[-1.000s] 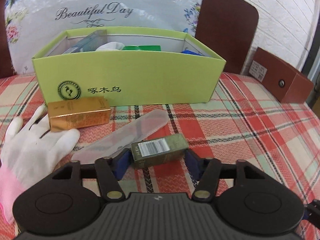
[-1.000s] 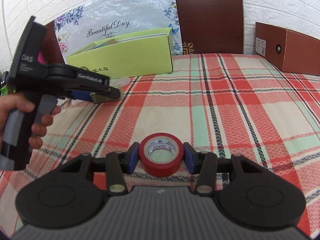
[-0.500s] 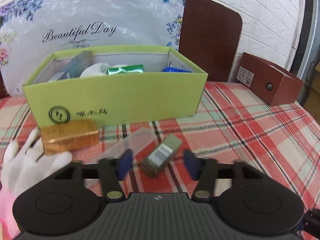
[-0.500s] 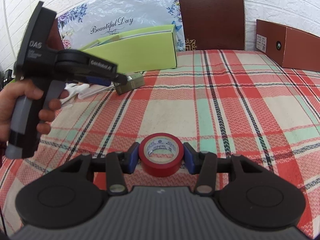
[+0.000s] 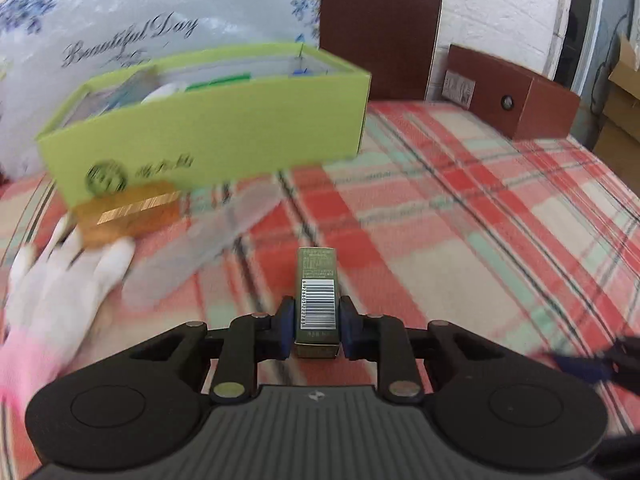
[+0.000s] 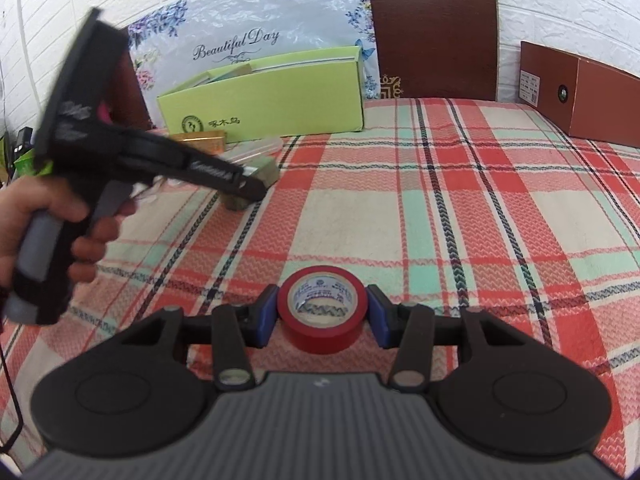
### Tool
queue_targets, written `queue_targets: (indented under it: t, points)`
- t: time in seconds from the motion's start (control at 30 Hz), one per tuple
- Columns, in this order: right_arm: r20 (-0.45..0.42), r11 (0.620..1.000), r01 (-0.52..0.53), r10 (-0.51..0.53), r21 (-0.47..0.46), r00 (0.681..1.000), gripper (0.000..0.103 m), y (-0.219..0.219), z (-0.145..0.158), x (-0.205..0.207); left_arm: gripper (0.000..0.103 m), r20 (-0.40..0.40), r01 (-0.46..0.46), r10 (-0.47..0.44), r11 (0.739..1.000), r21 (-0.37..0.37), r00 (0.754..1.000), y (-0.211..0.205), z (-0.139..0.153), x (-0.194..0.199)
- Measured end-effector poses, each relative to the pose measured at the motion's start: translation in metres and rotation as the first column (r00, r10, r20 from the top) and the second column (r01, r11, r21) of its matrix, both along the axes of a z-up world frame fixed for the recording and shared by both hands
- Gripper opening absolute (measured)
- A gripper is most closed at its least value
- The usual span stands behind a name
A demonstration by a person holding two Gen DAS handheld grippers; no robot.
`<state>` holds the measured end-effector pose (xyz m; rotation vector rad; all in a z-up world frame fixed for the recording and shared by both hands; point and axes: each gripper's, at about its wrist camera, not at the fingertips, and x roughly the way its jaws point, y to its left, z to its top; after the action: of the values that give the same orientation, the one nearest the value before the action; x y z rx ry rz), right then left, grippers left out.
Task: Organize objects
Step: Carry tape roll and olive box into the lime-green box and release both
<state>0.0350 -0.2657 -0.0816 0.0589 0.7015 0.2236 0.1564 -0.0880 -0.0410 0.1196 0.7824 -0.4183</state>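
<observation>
A small olive-green carton point(image 5: 317, 292) with a barcode lies lengthwise between the blue pads of my left gripper point(image 5: 316, 322). The jaws are closing and both pads touch the carton's sides. In the right wrist view the same left gripper point(image 6: 250, 188) points down at the carton point(image 6: 262, 170) on the plaid cloth, held by a person's hand point(image 6: 48, 220). My right gripper point(image 6: 322, 316) is shut on a red tape roll point(image 6: 320, 328) near the front of the cloth. The open lime-green box point(image 5: 208, 136) holds several items.
A gold carton point(image 5: 128, 216), a clear plastic case point(image 5: 200, 252) and a white glove point(image 5: 68, 280) lie left of the carton, in front of the lime-green box point(image 6: 272, 100). A brown box point(image 6: 592, 92) stands at the back right, a chair back point(image 6: 432, 28) behind.
My left gripper opened wide, shifted and closed its pads on the small green carton, which now lies straight between them. The right gripper and red tape roll stayed put.
</observation>
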Motion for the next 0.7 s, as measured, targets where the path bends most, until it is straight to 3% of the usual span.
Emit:
queue_targets:
  t: [0.07, 0.2, 0.3, 0.4, 0.7]
  points:
    - [0.001, 1.000, -0.017, 0.017, -0.003, 1.000, 0.046, 0.006, -0.001, -0.002, 0.024, -0.010, -0.030, 0.030, 0.999, 0.040, 1.000, 0.007, 0.003, -0.025]
    - [0.009, 0.998, -0.054, 0.054, -0.007, 0.998, 0.048, 0.022, -0.001, -0.002, 0.025, -0.037, -0.058, 0.059, 0.998, 0.015, 0.998, 0.020, 0.003, -0.058]
    - [0.013, 0.998, -0.051, 0.051, -0.038, 0.999, 0.060, 0.026, 0.001, -0.006, 0.037, -0.023, -0.093, 0.093, 0.995, 0.022, 0.995, 0.021, 0.000, -0.063]
    - [0.009, 0.997, -0.035, 0.036, -0.073, 0.999, 0.060, 0.024, 0.004, -0.013, 0.051, -0.019, -0.105, 0.105, 0.994, 0.026, 0.994, 0.020, 0.000, -0.063]
    - [-0.014, 0.998, -0.036, 0.035, -0.054, 0.999, 0.051, 0.025, 0.001, -0.011, 0.050, -0.027, -0.112, 0.112, 0.994, 0.021, 0.993, 0.016, 0.001, -0.060]
